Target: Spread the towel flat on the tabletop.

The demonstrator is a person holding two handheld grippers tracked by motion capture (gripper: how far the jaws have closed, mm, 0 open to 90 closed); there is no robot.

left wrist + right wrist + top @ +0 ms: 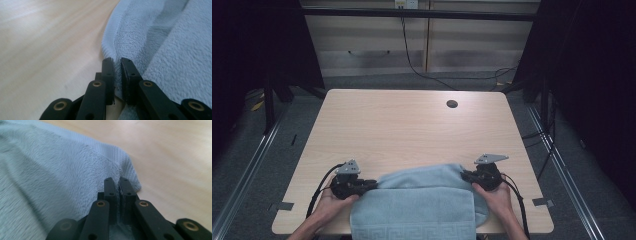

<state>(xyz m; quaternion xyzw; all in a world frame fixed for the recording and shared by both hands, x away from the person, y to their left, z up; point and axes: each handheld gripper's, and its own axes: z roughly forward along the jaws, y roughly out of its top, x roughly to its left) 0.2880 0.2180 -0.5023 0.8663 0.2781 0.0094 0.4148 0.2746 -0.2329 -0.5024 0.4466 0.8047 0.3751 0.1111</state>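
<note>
A pale blue towel (422, 200) lies at the near edge of the wooden table (412, 125), its long axis running left to right between the two hands, with its front part hanging over the table's near edge. A woven key-pattern band runs along that hanging part; no lettering or label can be read anywhere. The left gripper (373, 184) is clenched on the towel's left edge, and in the left gripper view (117, 67) a fold of terry cloth is pinched between the black jaws. The right gripper (466, 176) grasps the towel's right corner, and in the right gripper view (117, 186) its jaws are pressed together on the ribbed hem. A small round hole (452, 104) sits near the table's far edge.
</note>
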